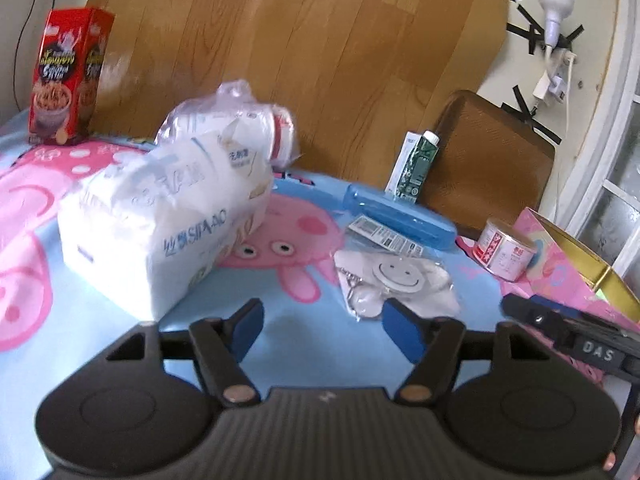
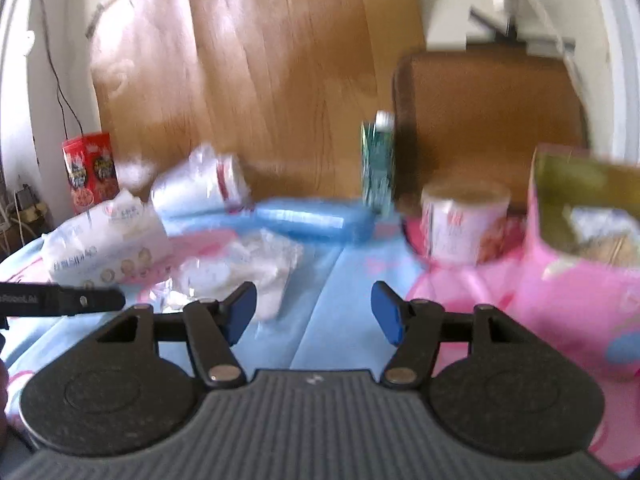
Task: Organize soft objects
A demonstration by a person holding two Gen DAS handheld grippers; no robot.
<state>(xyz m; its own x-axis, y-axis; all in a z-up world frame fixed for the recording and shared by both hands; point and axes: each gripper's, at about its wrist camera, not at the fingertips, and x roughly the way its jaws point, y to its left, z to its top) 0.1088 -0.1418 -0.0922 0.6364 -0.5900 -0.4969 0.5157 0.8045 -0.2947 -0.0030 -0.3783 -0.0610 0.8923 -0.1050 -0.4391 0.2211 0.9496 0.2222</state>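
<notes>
Since both grippers are empty w/ jaws apart, nearness decides. Left wrist view: left gripper (image 1: 322, 322) hovers over the blanket (image 1: 280, 360); tissue pack (image 1: 160, 216) lies just ahead-left, long axis running away toward upper right. Right wrist view (blurred): right gripper (image 2: 314, 312) sits farther off, pack (image 2: 100, 240) well left. Left hand looks nearer.

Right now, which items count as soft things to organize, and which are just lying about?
Job items: tissue pack, bagged white roll, smiley pouch.
Lying about: red box, blue case, green carton, tin can, pink box.
</notes>
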